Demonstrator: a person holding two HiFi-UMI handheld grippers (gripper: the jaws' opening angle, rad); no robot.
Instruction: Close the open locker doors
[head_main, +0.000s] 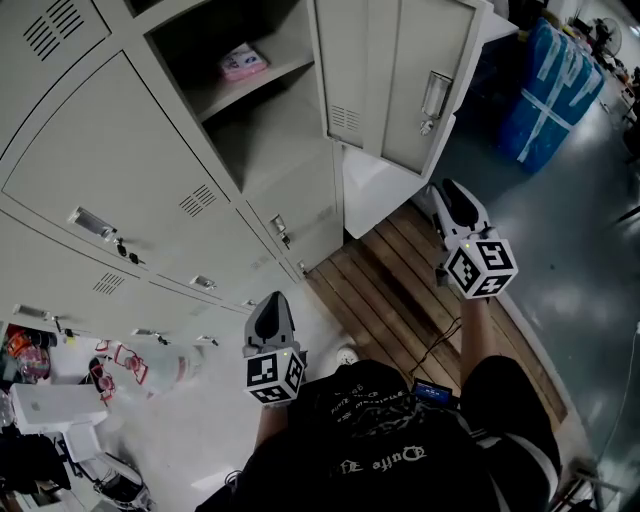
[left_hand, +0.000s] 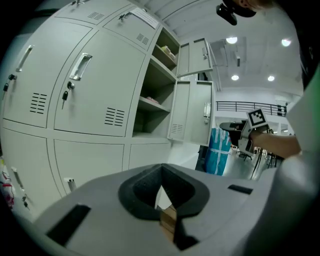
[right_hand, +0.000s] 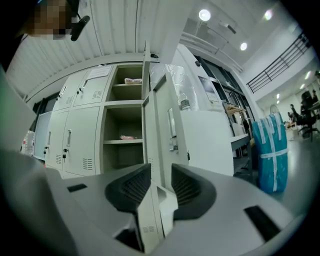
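Our right gripper (right_hand: 161, 176) stands jaws apart, the edge of the open door (right_hand: 162, 110) between them; our left gripper (left_hand: 161, 184), jaws together and empty, faces the lockers (left_hand: 100, 95).

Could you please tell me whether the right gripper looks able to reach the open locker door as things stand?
Probably yes: the right gripper, its jaws apart, points at the edge of the open locker door close ahead, and nothing stands between them.

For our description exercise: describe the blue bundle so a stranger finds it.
Start at the bank of grey metal lockers; look past its open doors to the grey floor beyond. There stands a big blue wrapped bundle crossed with pale tape, amid plain grey surroundings.
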